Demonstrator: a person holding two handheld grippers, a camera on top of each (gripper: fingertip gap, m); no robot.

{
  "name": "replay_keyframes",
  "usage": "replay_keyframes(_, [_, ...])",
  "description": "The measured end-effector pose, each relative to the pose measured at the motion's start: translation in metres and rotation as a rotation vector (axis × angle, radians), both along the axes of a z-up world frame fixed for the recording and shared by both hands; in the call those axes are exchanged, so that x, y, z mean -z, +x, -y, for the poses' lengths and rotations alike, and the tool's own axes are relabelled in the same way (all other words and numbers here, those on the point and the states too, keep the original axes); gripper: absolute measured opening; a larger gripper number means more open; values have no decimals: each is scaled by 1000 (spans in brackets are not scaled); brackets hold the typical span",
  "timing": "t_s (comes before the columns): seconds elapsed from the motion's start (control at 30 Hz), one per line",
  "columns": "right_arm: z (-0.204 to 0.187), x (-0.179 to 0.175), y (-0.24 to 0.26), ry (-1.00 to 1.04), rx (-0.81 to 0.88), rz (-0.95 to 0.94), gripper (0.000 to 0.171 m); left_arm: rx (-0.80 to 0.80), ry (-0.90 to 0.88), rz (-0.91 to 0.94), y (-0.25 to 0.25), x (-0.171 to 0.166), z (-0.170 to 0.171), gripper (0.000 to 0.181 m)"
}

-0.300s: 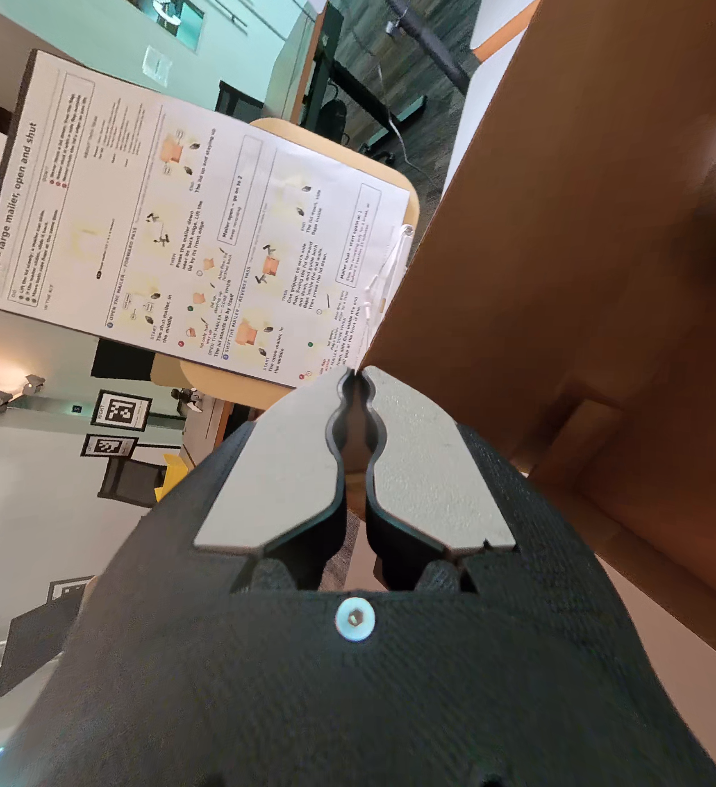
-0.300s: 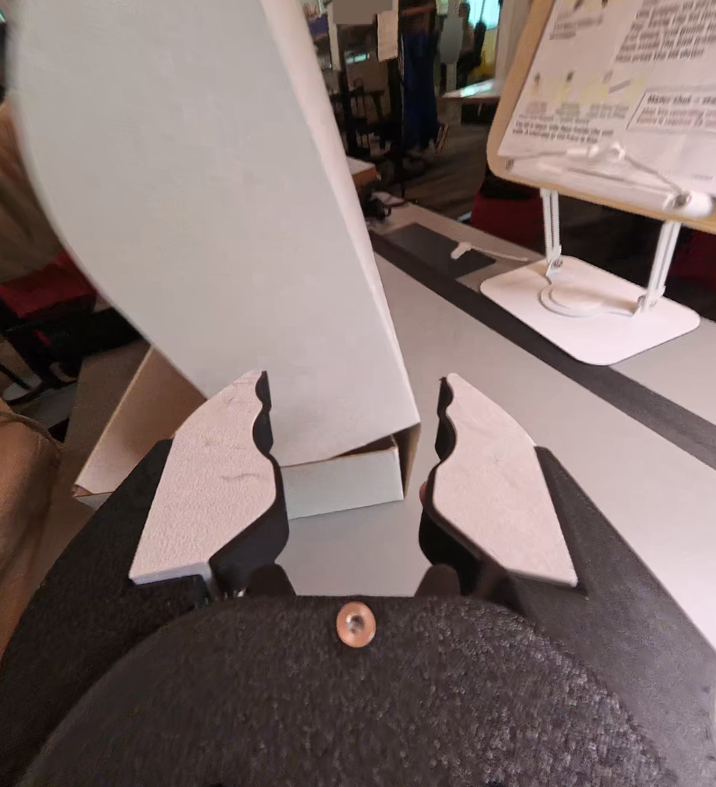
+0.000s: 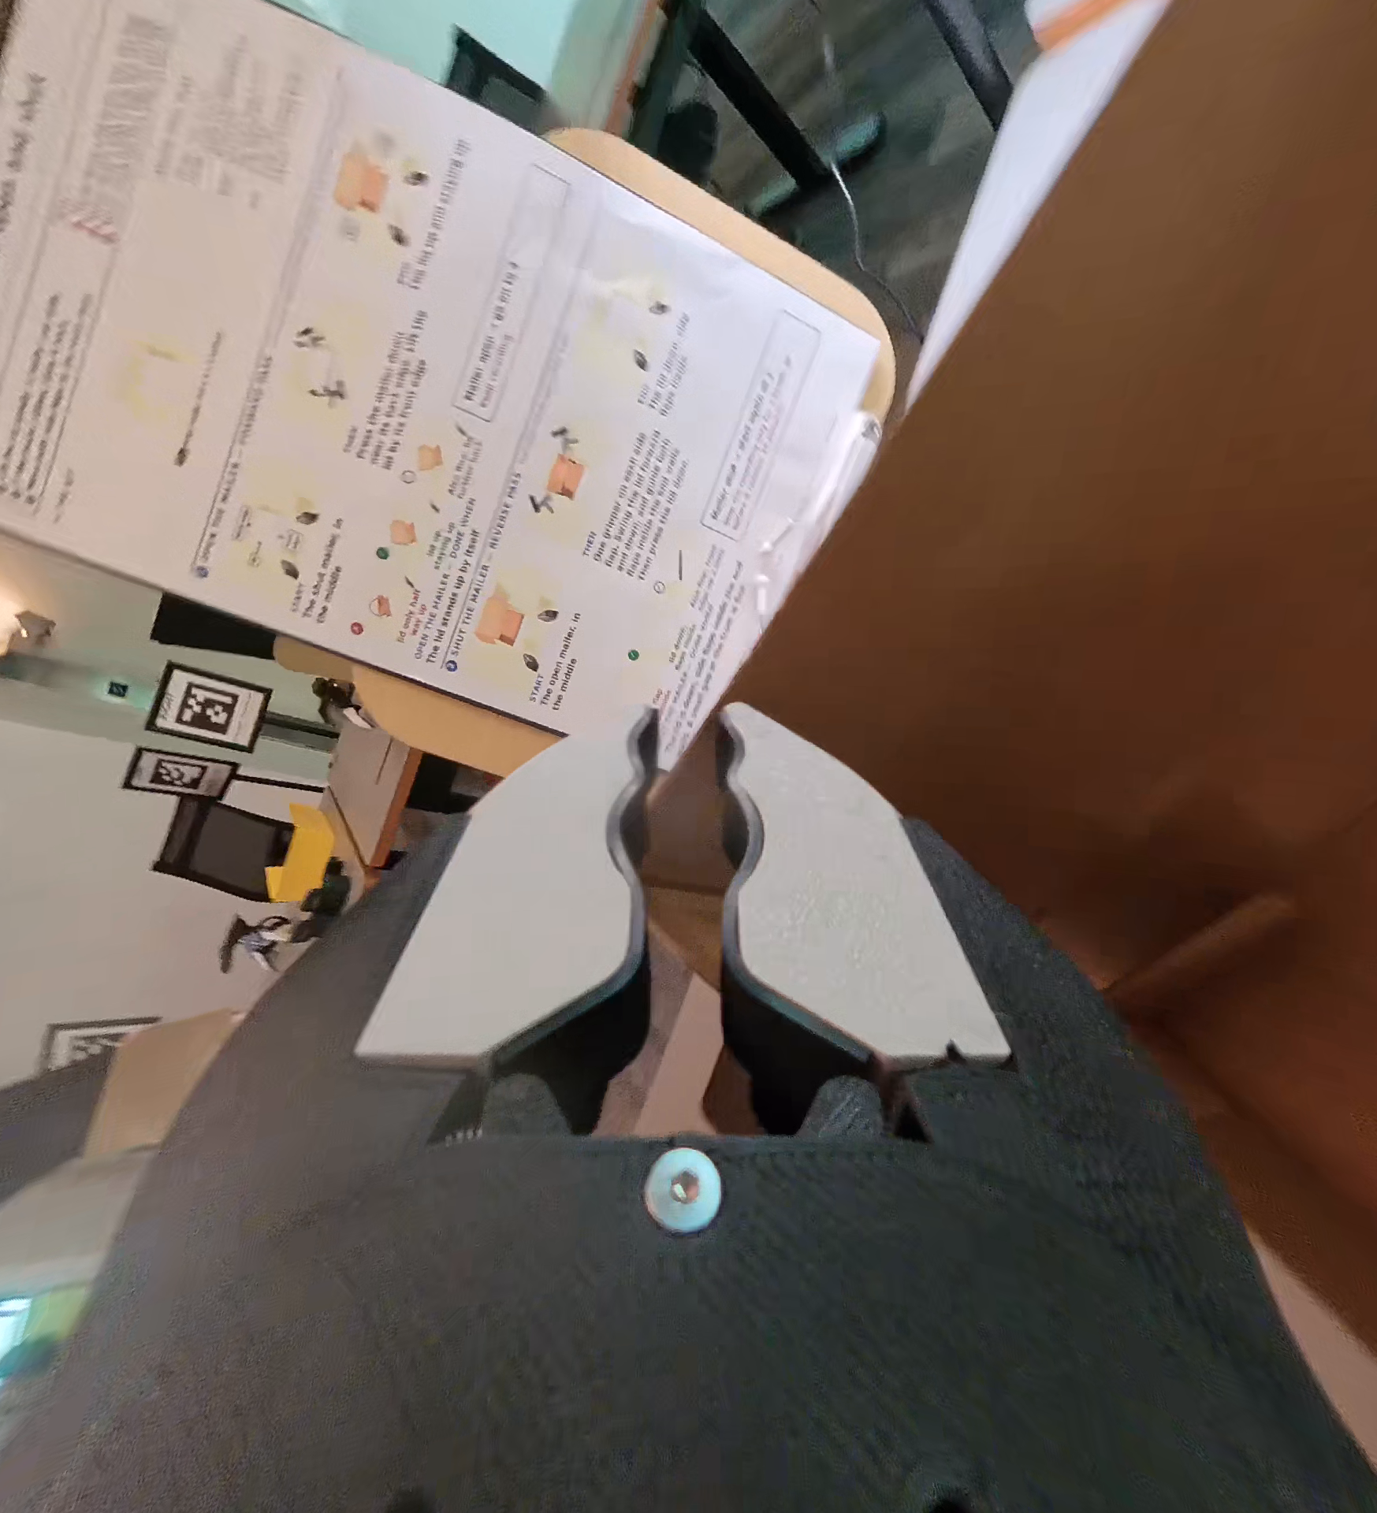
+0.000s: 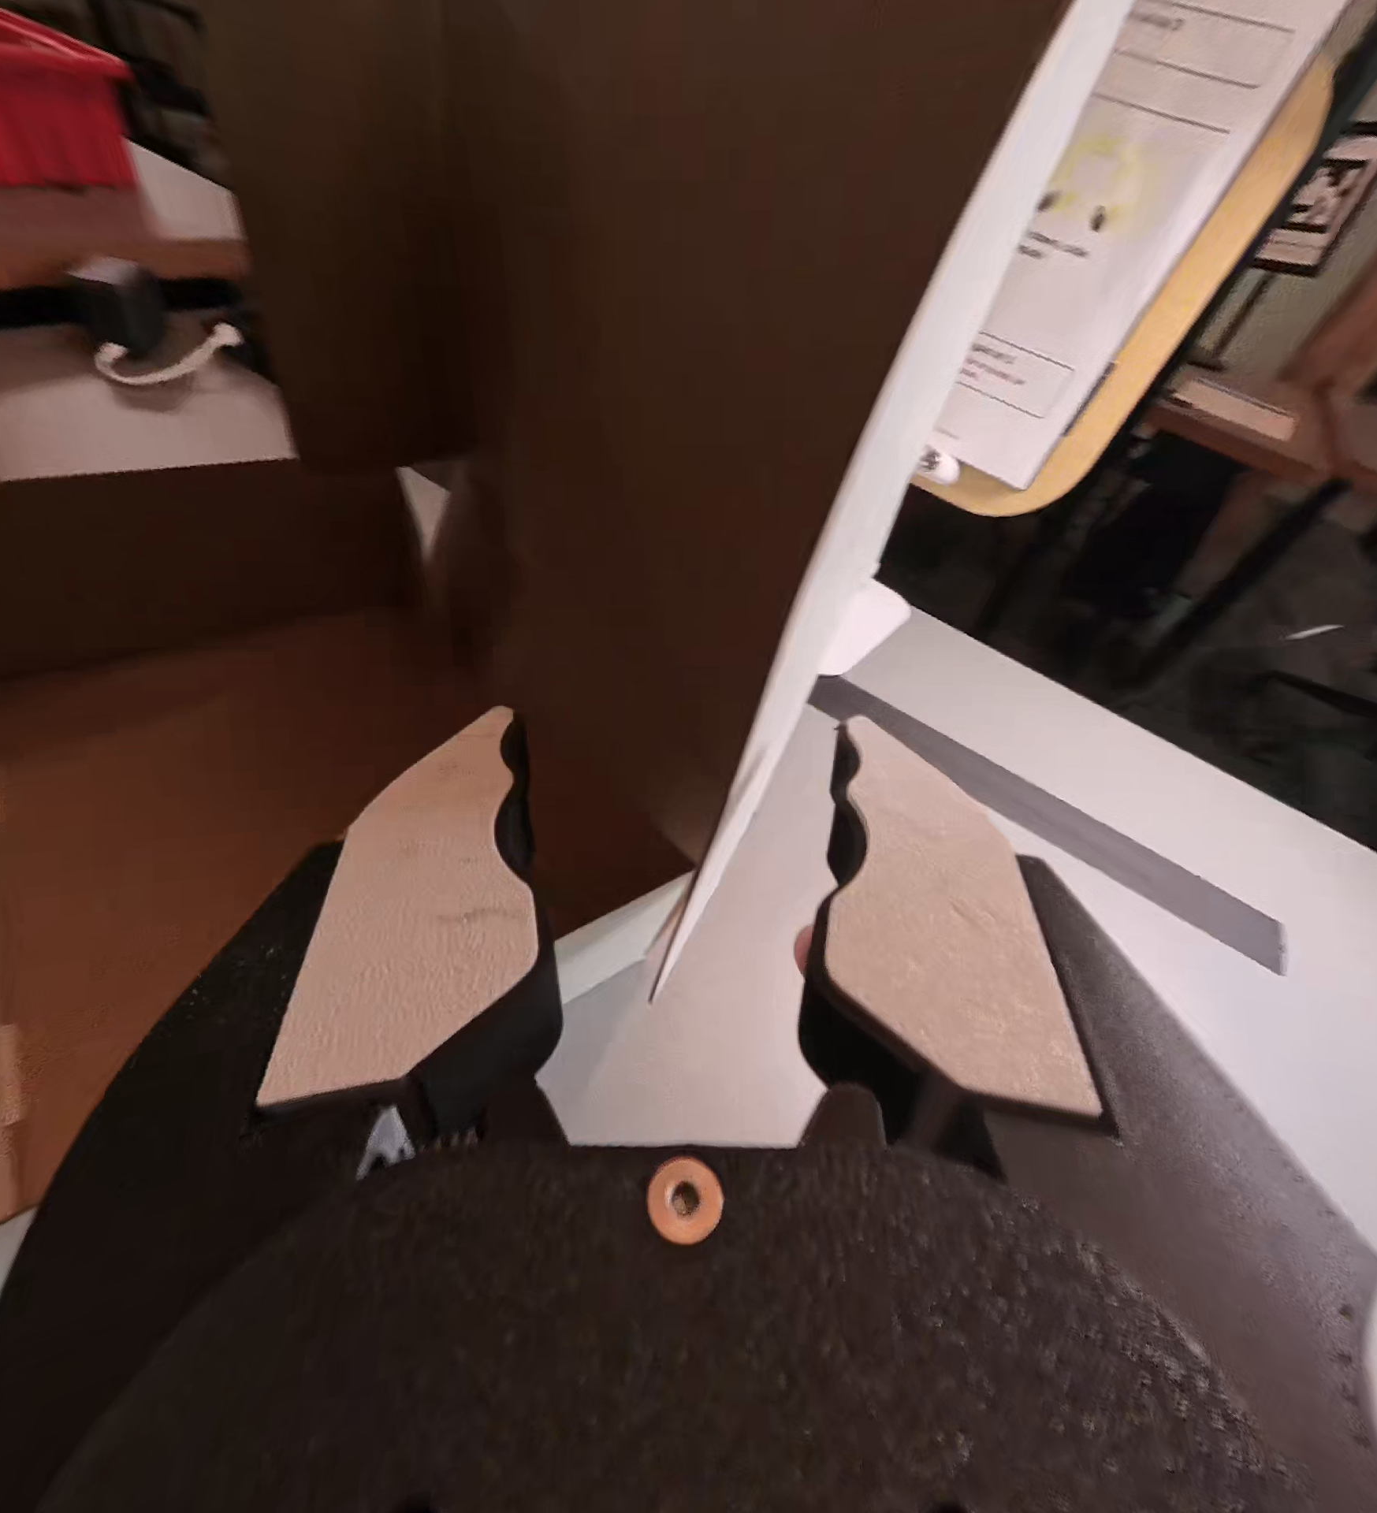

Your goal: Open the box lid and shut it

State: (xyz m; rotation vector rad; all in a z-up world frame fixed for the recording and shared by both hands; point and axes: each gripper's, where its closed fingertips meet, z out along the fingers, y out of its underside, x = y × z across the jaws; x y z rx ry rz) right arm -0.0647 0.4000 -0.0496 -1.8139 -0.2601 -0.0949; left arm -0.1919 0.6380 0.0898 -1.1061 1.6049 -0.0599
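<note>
The cardboard box stands open, its lid (image 3: 1160, 491) raised steeply. In the left wrist view I see the lid's brown inner face at the right and the box wall (image 3: 1323, 1146) below it. My left gripper (image 3: 689, 729) has its jaws a narrow gap apart, and the lid's side edge shows in that gap; I cannot tell whether it touches. In the right wrist view the lid (image 4: 627, 409) is almost edge-on, brown inside to the left, white outer face (image 4: 873, 491) to the right. My right gripper (image 4: 677, 719) is wide open astride the lid's edge. The box floor (image 4: 177, 778) lies at the left.
A printed instruction sheet (image 3: 341, 368) on a tan board stands behind the box and also shows in the right wrist view (image 4: 1119, 246). The grey table (image 4: 1160, 1064) has a dark strip (image 4: 1078, 819). A red object (image 4: 13, 106) sits far left. Marker tags (image 3: 206, 708) hang on the wall.
My left gripper's jaws went from touching to slightly apart. My right gripper swung from the lid's white outer face round to its edge, so the brown inside now shows.
</note>
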Motion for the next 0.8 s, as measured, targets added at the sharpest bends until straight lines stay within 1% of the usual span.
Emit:
replay_keyframes(0.03, [-5, 1, 8, -3, 29, 9, 65, 0, -44, 75, -3, -6, 3, 20])
replay_keyframes(0.1, [-11, 2, 17, -25, 34, -50, 45, 22, -169, 237, -19, -14, 15, 32])
replay_keyframes(0.17, [-14, 2, 24, -29, 49, -95, 35, 54, -305, 367, -43, -9, 28, 41])
replay_keyframes(0.23, [-14, 1, 27, -31, 57, -86, 28, 62, -416, 444, -69, 10, 35, 49])
replay_keyframes(0.3, [-14, 0, 26, -35, 66, -75, 22, 74, -529, 468, -89, 42, 40, 51])
replay_keyframes(0.37, [-14, -2, 23, -37, 71, -66, 14, 36, -611, 421, -105, 88, 34, 55])
replay_keyframes(0.43, [-15, -4, 22, -49, 90, -38, 13, -18, -688, 350, -117, 134, 26, 59])
replay_keyframes(0.5, [-17, -5, 20, -64, 98, -21, 12, -35, -753, 314, -118, 161, 24, 60])
replay_keyframes(0.57, [-19, -5, 16, -74, 103, -20, 12, -2, -743, 313, -111, 166, 29, 60])
replay_keyframes(0.63, [-23, -6, 15, -69, 118, -11, 9, 27, -703, 311, -98, 162, 34, 60])
replay_keyframes(0.7, [-28, -6, 17, -60, 137, 6, 5, 19, -642, 316, -86, 156, 29, 60])
replay_keyframes(0.73, [-31, -6, 17, -60, 143, 10, 4, 3, -610, 330, -82, 152, 24, 53])
replay_keyframes(0.8, [-37, -4, 20, -65, 152, 6, 4, -35, -553, 353, -77, 148, 15, 29])
